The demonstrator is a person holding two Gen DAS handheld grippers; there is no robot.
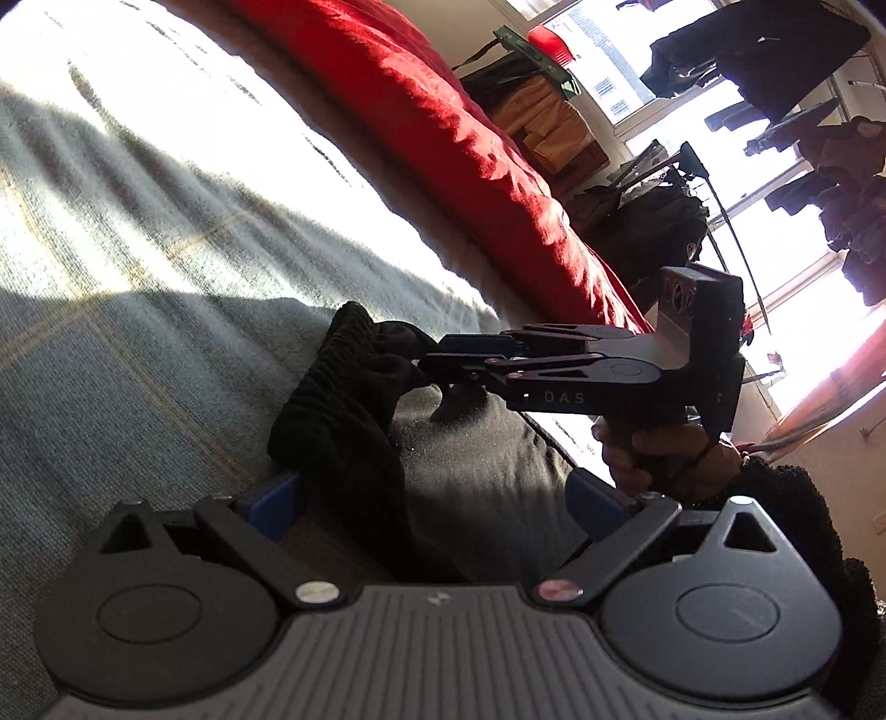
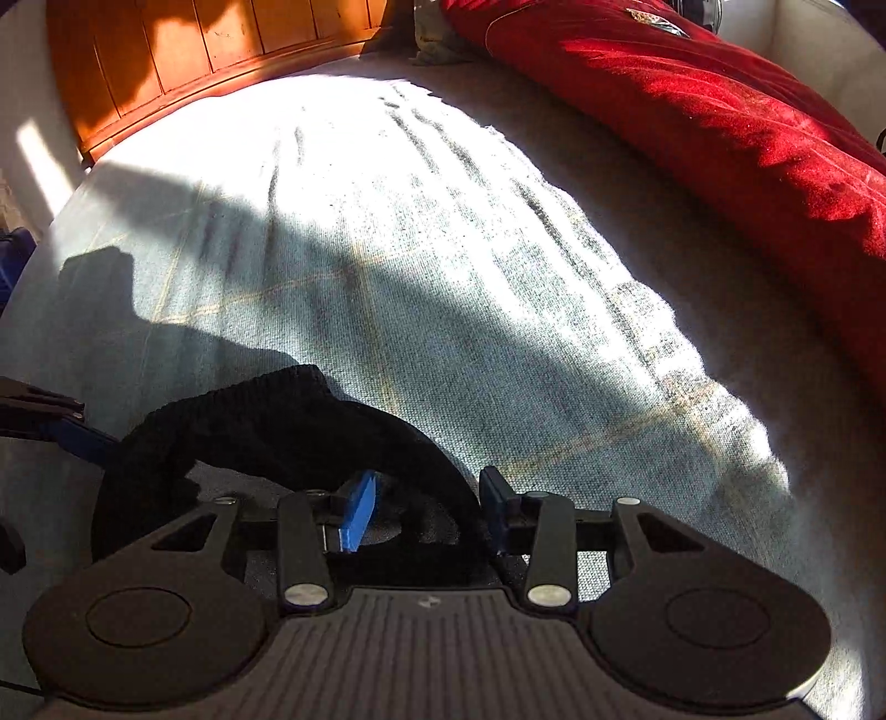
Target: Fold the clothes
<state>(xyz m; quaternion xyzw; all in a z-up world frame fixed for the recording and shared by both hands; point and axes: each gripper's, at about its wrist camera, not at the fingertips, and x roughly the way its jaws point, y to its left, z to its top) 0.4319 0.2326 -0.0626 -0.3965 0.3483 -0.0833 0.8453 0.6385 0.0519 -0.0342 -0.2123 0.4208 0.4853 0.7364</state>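
Note:
A black knit garment (image 1: pixel 338 421) with an elastic waistband lies bunched on the grey-blue bed cover (image 1: pixel 138 288). My left gripper (image 1: pixel 434 504) is open wide, and the garment runs up between its blue pads, close to the left pad (image 1: pixel 274 504). My right gripper (image 1: pixel 429 357) comes in from the right, held by a hand (image 1: pixel 653 459), and is shut on the garment's raised edge. In the right wrist view the black garment (image 2: pixel 277 426) curves between the right gripper's (image 2: pixel 426 512) pads. The left gripper's blue finger (image 2: pixel 83 443) touches the garment at the left edge.
A red quilt (image 1: pixel 470 138) lies along the bed's far side, also seen as the red quilt (image 2: pixel 720 122). A wooden headboard (image 2: pixel 194 50) stands at the bed's end. Bags (image 1: pixel 637 221), hanging clothes (image 1: pixel 764 61) and a bright window (image 1: pixel 609 66) lie beyond the bed.

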